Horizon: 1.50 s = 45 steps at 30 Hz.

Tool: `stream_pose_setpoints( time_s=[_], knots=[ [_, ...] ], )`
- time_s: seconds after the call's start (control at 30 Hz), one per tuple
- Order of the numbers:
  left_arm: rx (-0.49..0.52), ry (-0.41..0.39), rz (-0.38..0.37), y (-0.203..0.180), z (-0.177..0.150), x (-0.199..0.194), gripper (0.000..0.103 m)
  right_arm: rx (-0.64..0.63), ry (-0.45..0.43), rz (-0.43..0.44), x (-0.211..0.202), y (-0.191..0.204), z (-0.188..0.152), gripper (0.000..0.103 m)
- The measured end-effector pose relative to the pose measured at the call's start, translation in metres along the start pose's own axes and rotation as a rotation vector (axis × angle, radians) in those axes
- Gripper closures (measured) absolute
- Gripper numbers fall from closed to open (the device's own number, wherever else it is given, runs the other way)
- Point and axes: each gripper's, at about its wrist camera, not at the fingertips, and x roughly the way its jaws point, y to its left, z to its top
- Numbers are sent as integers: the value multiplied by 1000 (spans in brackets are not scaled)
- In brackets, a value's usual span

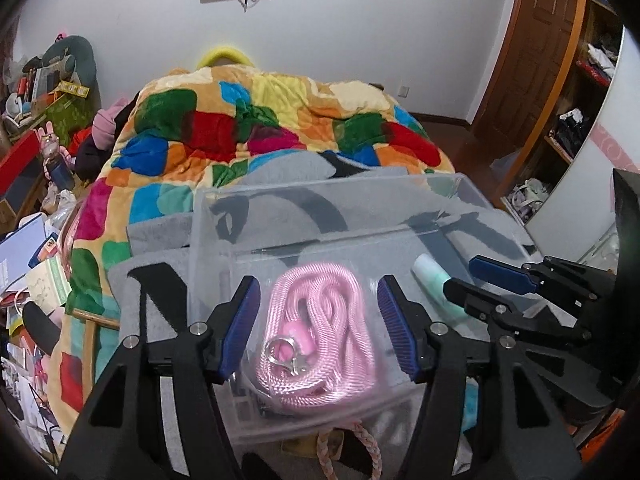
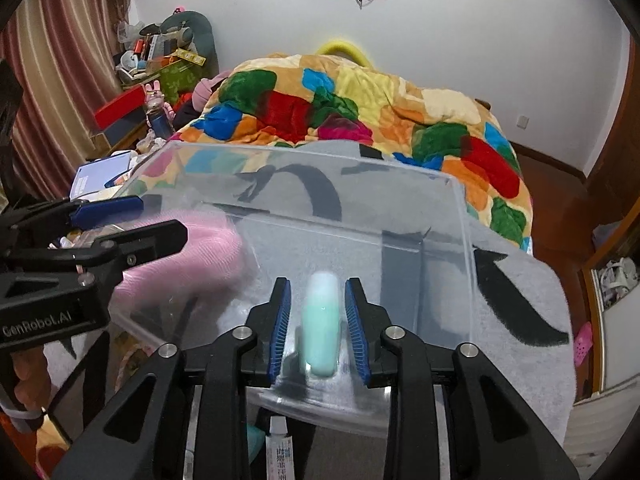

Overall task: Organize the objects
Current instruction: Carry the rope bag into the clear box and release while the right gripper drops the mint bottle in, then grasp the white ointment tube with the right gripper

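A clear plastic bin (image 1: 224,208) (image 2: 460,216) stands on a grey cloth with black marks. A coiled pink rope with a metal clasp (image 1: 316,332) lies in the bin, between the open jaws of my left gripper (image 1: 320,320), apart from both pads. It shows as a pink blur in the right wrist view (image 2: 188,256). A mint-green tube (image 2: 322,328) (image 1: 434,284) lies in the bin between the jaws of my right gripper (image 2: 318,328), which stand open with gaps on both sides. The right gripper also shows in the left wrist view (image 1: 476,280), and the left gripper in the right wrist view (image 2: 148,220).
A bright patchwork blanket (image 1: 260,120) covers the bed behind the bin. A cluttered desk (image 1: 28,216) stands left, a wardrobe (image 1: 580,80) right. A braided pink cord (image 1: 360,444) and a small white tube (image 2: 280,452) lie below the bin's near edge.
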Motion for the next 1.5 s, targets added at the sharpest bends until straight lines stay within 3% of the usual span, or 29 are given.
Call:
stream_pose_setpoints(
  time_s=[0.13,0.3,0.47,0.67,0.93,1.0,1.27,1.43,1.5],
  knots=[
    [27,-38,14,-6,-2,-18,39,-20,-38,-12,-16,4,-2,70],
    [41,-104,26,-9,-10,-46,19,-47,-92,-14,-41,11,-9,59],
    [52,-132,32,-13,-27,-66,12,-50,-133,-1,-64,14,-22,54],
    [69,-121,29,-13,-51,-72,10,-40,-150,18,-81,10,-41,53],
    [72,-64,42,-8,-86,-59,12,-21,-98,24,-71,4,-72,53],
    [69,-39,37,-5,-94,-53,24,-14,-75,26,-65,2,-80,53],
    [45,73,-2,1,-119,-24,54,2,24,68,-36,1,-108,55],
    [43,67,-3,-4,-123,-15,71,-21,26,60,-30,6,-112,73],
    [51,59,0,-7,-124,-15,91,-31,21,57,-30,9,-113,81]
  ],
)
